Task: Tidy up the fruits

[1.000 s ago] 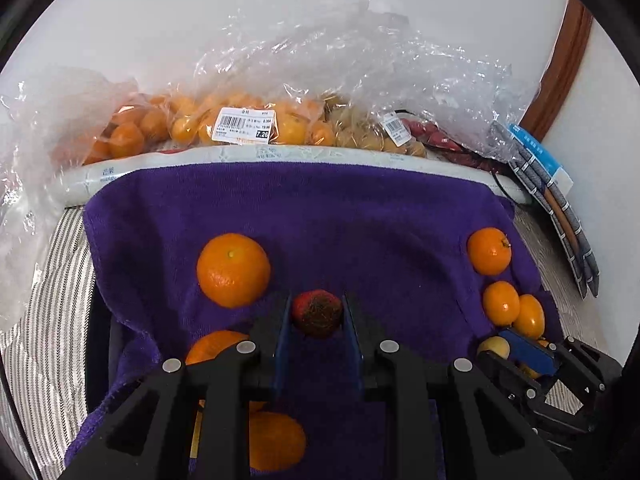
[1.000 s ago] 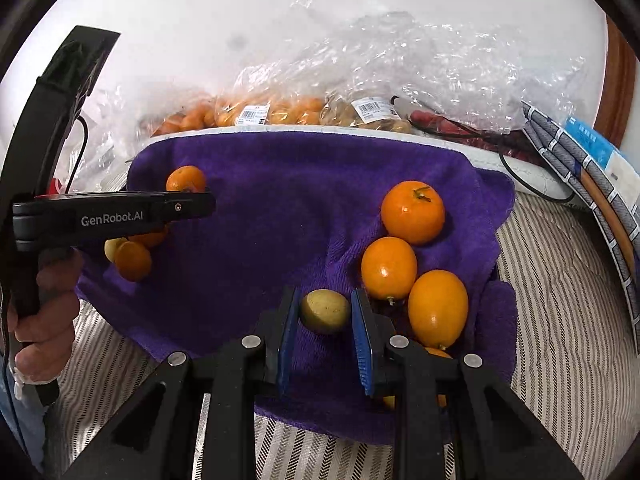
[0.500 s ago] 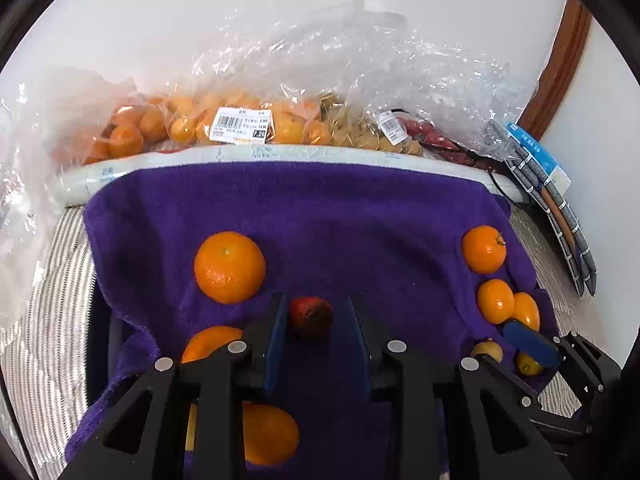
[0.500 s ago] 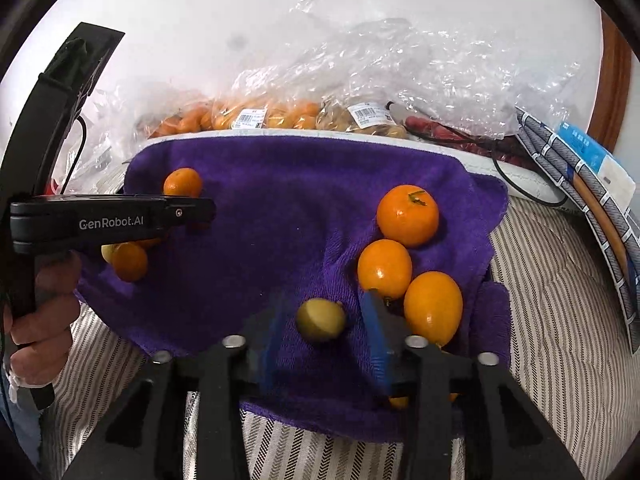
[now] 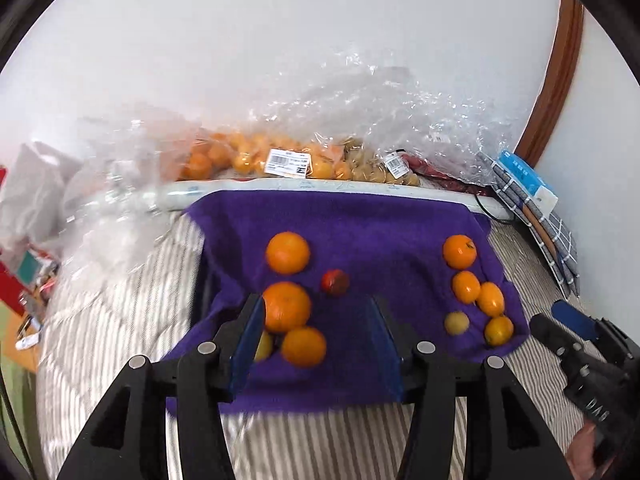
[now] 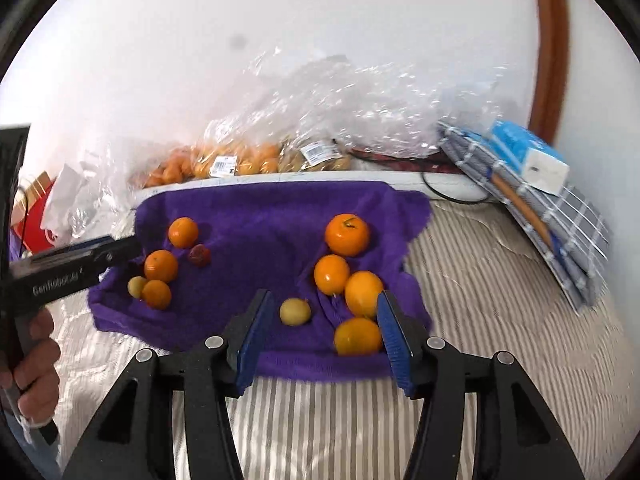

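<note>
A purple towel (image 5: 360, 232) (image 6: 272, 216) lies on the striped bed with two groups of fruit. The left group has three oranges, a pale yellow fruit and a small red fruit (image 5: 335, 282) (image 6: 199, 255). The right group has several oranges (image 6: 346, 234) and a small yellow fruit (image 6: 295, 311) (image 5: 457, 322). My left gripper (image 5: 316, 332) is open and empty, raised above the towel's near edge behind the left group. My right gripper (image 6: 325, 330) is open and empty, above the right group. Each gripper shows at the edge of the other's view.
Clear plastic bags (image 5: 304, 160) (image 6: 256, 160) of oranges and small brownish fruit lie along the wall behind the towel. A checked folded cloth with a blue box (image 6: 528, 160) sits at the right. Papers and red packaging (image 5: 28, 264) lie at the left. Striped bedding (image 6: 500, 300) surrounds the towel.
Both grippers have opened and let go: the left released the red fruit, the right the yellow fruit. Both have pulled back and up from the towel.
</note>
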A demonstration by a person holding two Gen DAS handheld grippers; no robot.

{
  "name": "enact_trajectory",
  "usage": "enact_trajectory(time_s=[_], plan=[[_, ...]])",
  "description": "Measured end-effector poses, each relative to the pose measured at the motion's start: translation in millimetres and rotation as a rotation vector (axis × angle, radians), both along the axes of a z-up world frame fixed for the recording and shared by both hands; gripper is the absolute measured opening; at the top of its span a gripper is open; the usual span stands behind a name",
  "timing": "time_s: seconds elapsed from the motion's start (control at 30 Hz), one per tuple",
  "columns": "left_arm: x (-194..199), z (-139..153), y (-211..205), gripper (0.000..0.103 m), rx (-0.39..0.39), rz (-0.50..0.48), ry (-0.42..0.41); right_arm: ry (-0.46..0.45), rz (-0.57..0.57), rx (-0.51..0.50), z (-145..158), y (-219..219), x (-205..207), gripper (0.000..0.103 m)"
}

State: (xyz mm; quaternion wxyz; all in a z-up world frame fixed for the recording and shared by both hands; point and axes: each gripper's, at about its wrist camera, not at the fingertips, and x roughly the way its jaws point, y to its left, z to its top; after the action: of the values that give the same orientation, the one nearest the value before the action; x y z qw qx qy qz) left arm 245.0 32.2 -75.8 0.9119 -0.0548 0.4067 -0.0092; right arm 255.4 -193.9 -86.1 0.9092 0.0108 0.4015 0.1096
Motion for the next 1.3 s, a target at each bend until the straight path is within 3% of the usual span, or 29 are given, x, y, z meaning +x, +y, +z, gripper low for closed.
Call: enact_trajectory(time_s=[0.13, 0.2, 0.27, 0.47, 0.57, 0.83, 1.3], plan=[[-40, 14, -2, 0.060, 0.023, 0.036, -0.024, -0.007, -0.042, -0.017, 23, -11, -34, 0.055], [-62, 22, -5, 0.068, 0.030, 0.043, -0.041, -0.018, -0.045, -0.031, 34, -14, -55, 0.063], [-84, 30, -9, 0.073, 0.032, 0.045, -0.062, -0.041, -0.051, -0.031, 43, -19, -76, 0.084], [-149, 55, -23, 0.088, 0.049, 0.041, -0.136, -0.111, -0.091, -0.032, 66, -36, -135, 0.097], [-172, 66, -29, 0.093, 0.056, 0.047, -0.170, -0.124, -0.117, -0.049, 73, -43, -158, 0.098], [-221, 82, -53, 0.094, 0.121, 0.060, -0.238, -0.147, -0.159, -0.050, 87, -66, -207, 0.098], [-251, 86, -60, 0.095, 0.103, 0.067, -0.265, -0.192, -0.170, -0.037, 96, -78, -244, 0.099]])
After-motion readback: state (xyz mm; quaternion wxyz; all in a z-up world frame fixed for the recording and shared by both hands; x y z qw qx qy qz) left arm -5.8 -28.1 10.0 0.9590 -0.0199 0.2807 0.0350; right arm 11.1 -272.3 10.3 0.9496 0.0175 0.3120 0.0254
